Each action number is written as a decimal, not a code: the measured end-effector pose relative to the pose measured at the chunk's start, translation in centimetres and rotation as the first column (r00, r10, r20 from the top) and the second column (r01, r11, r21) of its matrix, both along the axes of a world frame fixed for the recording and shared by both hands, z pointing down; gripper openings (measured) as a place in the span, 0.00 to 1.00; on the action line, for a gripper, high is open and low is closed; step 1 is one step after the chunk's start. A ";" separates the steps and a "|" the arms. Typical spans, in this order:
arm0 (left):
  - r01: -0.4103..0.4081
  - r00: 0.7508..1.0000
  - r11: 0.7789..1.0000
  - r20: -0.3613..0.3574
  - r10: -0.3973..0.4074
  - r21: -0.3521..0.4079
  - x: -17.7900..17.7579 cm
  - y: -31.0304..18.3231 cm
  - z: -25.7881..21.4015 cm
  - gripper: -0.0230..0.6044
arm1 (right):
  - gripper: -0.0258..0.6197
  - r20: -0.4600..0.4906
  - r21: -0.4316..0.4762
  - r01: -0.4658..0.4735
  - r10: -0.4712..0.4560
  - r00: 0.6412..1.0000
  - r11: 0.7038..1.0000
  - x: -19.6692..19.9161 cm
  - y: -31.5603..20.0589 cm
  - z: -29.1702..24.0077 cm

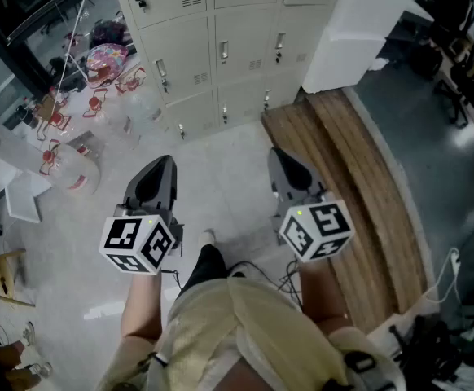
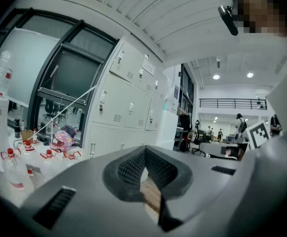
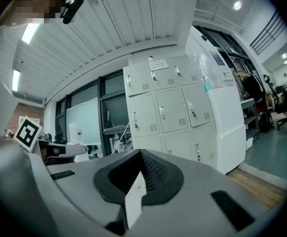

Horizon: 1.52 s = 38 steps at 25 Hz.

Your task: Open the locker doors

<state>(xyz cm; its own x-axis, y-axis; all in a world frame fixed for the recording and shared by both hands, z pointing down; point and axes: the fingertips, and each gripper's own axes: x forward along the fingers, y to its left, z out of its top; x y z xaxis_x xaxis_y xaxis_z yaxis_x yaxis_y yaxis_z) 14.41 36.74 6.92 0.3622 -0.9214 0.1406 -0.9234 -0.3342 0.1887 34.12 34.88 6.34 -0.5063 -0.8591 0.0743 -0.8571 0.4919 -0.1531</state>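
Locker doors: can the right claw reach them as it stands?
Probably not yet: the right claw hangs well short of the locker doors, though bare floor lies between, so a step forward should do.

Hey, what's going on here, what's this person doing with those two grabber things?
A person stands back from a bank of lockers, holding a gripper in each hand. The left gripper and the right gripper both point toward the lockers, jaws together with nothing between them. Every locker door in view is closed and neither gripper touches a handle, so no door has been opened yet.
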 end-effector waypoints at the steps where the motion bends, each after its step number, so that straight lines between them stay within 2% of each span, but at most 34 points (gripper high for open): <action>1: 0.006 1.000 1.000 0.031 -0.006 0.007 -0.1 0.1 0.0 0.04 | 0.05 0.000 -0.004 -0.004 0.004 1.000 1.000 0.1 0.1 0.1; 5: 0.019 0.990 0.999 0.138 -0.025 0.044 -0.5 0.1 -0.1 0.04 | 0.05 -0.008 -0.009 -0.018 0.018 1.000 1.000 -0.2 0.1 0.4; 8: 0.026 0.985 0.998 0.167 -0.037 0.064 -1.5 -0.3 -0.4 0.04 | 0.05 -0.024 0.002 -0.013 0.013 1.000 1.000 -1.3 -0.2 0.1; 15: 0.055 0.990 0.997 0.131 -0.061 0.048 -4.5 -1.8 -0.2 0.04 | 0.05 -0.055 0.005 0.009 -0.008 0.998 1.000 -3.8 -1.6 -0.4; 19: 0.061 0.991 0.997 0.117 -0.065 0.040 -5.7 -2.8 0.3 0.04 | 0.05 -0.024 0.001 -0.001 0.001 1.000 1.000 -4.6 -2.8 -0.2; 28: 0.057 0.994 0.998 0.092 -0.059 0.017 -8.2 -5.7 1.1 0.04 | 0.05 -0.032 0.033 0.076 -0.075 0.997 0.997 -8.5 -5.8 -0.5; 34: 0.082 0.993 0.997 0.088 -0.082 0.004 -10.9 -7.6 1.9 0.04 | 0.05 -0.012 0.062 0.122 -0.122 0.992 0.991 -11.4 -8.1 -0.9; 38: 0.101 0.991 0.995 0.087 -0.100 -0.011 -13.0 -8.9 2.5 0.04 | 0.17 -0.002 0.045 0.159 -0.159 0.987 0.986 -13.6 -9.8 -0.4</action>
<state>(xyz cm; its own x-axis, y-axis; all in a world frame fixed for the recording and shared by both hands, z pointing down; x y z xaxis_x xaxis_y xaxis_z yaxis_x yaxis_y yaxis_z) 1.38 27.80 9.40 0.2535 -0.9501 0.1818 -0.9653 -0.2363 0.1109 20.47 25.08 5.90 -0.6368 -0.7702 0.0363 -0.7673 0.6283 -0.1288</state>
